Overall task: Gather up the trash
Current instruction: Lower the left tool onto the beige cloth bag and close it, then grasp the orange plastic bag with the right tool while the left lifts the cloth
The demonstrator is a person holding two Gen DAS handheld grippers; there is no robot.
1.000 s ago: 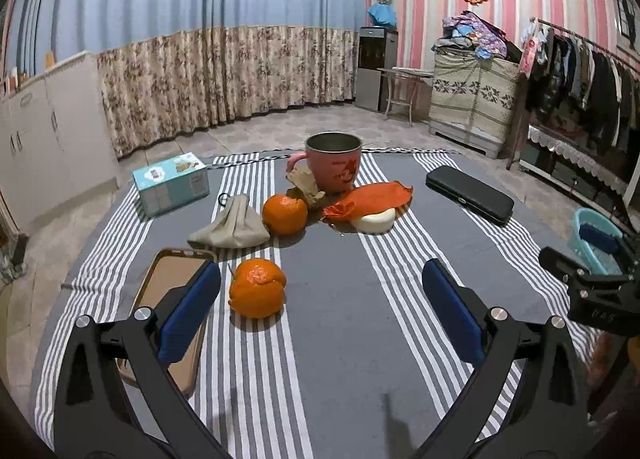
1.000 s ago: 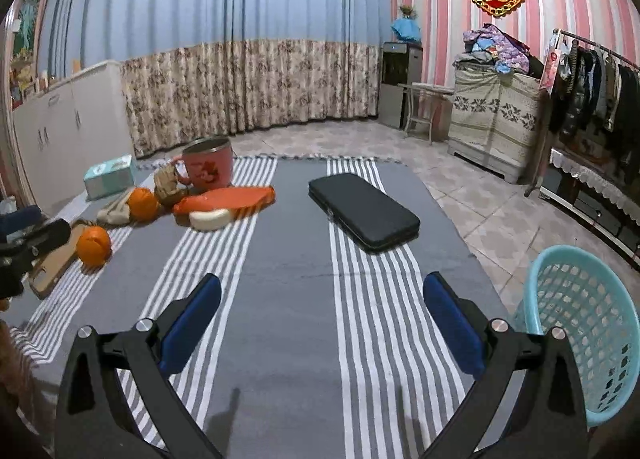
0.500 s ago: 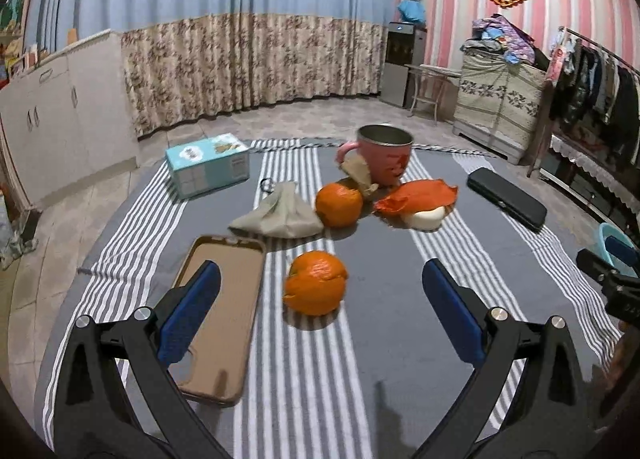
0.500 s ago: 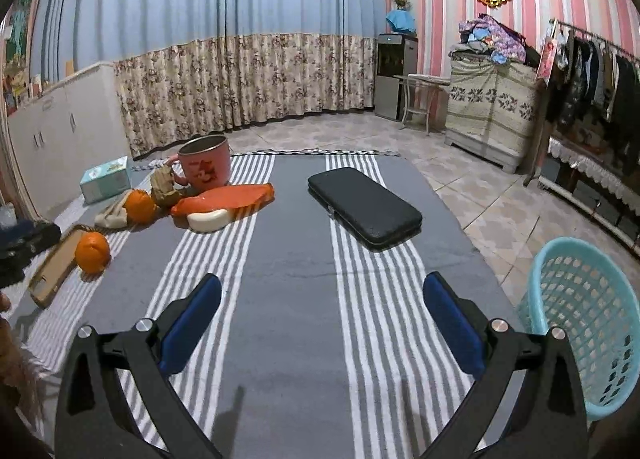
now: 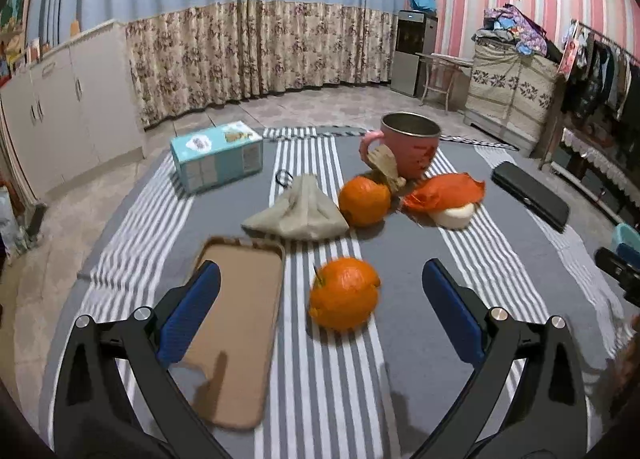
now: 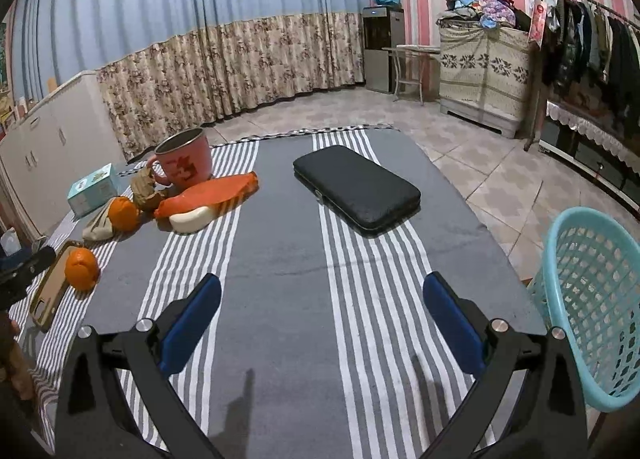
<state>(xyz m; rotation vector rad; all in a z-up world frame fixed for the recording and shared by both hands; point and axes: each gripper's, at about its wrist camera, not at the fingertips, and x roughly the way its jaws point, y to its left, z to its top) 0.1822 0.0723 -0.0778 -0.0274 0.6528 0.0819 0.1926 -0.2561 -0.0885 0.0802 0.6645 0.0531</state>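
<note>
Your left gripper (image 5: pixel 320 291), jaws wide and holding nothing, has swung left and closed in over the last second: the near orange (image 5: pixel 343 293) now sits framed between the blue pads, where a moment ago it lay off toward the left pad. That reads as lining up on this cluster, though an orange may not be the trash. Your right gripper (image 6: pixel 322 309), also wide and empty, has barely shifted and hangs over bare striped cloth (image 6: pixel 280 259) near the table's right edge, with the turquoise basket (image 6: pixel 592 307) just off that edge, likely the bin. Working outward in the left view: one tan phone case (image 5: pixel 236 323) lies flat near the front-left, partly under your left pad; beyond it one beige folded pouch (image 5: pixel 300 213); a second orange (image 5: pixel 364 201) just beside the pouch. Oranges: two. Behind it one crumpled brown paper scrap (image 5: pixel 386 169) leans against the pink mug (image 5: pixel 412 145), one only. To its right one orange wrapper (image 5: pixel 444 191) drapes over one white foam-like piece (image 5: pixel 456 215); these three look the likeliest trash, all mid-table, well apart from the basket. One teal box (image 5: pixel 218 161) stands toward the far-left corner; one black case (image 6: pixel 356 189) lies toward the far-right edge. Expect a carry across the whole table for each piece.
</note>
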